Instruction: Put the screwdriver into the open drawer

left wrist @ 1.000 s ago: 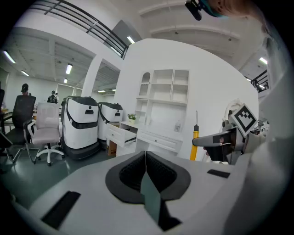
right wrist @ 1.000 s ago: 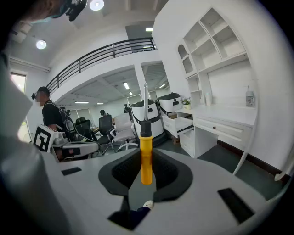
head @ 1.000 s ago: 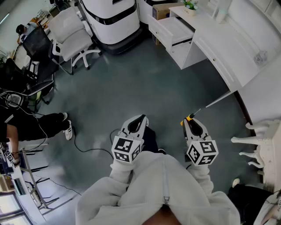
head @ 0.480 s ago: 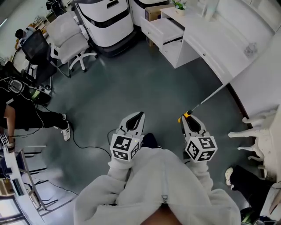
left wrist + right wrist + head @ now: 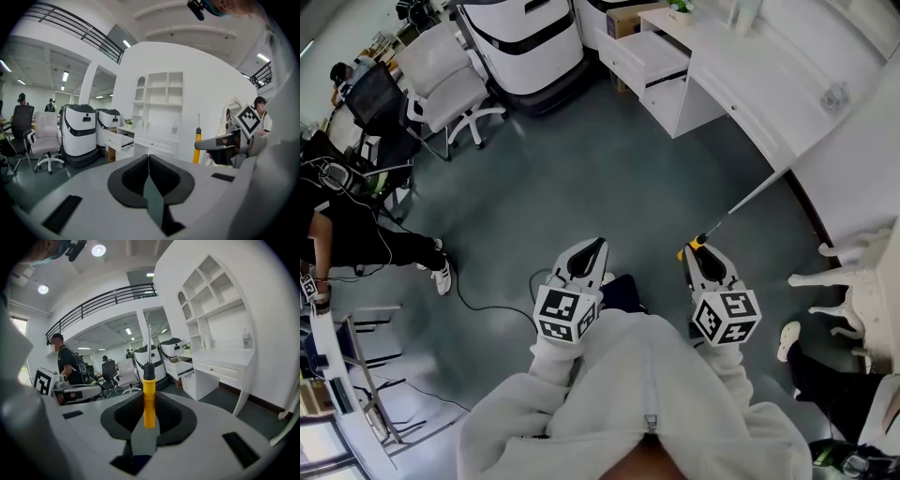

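The grey floor (image 5: 609,178) lies wide and bare between the person and the white desk (image 5: 787,75), so the carry has open room; the office chair (image 5: 450,84) stands off left, likely out of the path. The open drawer (image 5: 645,54) juts from the desk's far left end, well apart from both grippers. Best approach its open top from the front, clear of the desk's edge. The left gripper (image 5: 589,255) has its jaws pressed together, empty. The right gripper (image 5: 696,258) clamps the yellow handle of the screwdriver (image 5: 741,208), whose long shaft leads, so the tip probably needs minding near the drawer's rim.
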A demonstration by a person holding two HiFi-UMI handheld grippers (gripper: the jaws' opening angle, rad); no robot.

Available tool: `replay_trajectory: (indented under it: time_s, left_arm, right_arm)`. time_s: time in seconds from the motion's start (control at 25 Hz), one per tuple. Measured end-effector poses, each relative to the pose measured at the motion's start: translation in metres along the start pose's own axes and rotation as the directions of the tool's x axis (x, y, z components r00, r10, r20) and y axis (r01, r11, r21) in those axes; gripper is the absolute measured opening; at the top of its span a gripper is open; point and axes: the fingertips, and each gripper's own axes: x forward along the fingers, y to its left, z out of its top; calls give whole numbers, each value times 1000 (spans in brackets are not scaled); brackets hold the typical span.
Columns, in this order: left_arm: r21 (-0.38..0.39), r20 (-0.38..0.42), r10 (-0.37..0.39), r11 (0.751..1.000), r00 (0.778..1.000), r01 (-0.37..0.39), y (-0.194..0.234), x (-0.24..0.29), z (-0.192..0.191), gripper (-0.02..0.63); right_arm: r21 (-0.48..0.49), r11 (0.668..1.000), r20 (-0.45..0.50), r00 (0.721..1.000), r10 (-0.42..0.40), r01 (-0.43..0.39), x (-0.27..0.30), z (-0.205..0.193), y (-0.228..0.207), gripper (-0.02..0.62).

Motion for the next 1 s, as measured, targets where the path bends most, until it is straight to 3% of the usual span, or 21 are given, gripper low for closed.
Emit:
replay_trajectory:
  time_s: [0.44,1.0]
  left_arm:
    - [0,-9,-5,1000,1000,5,3,18,2,19]
    - [-13,13,-11,1000,1000,11,44,98,43,20]
  right_arm:
    - [7,1000,-8,1000,-1,1,11,2,-9,87]
    - [-11,1000,-35,999,4,-5,82,46,-40,87]
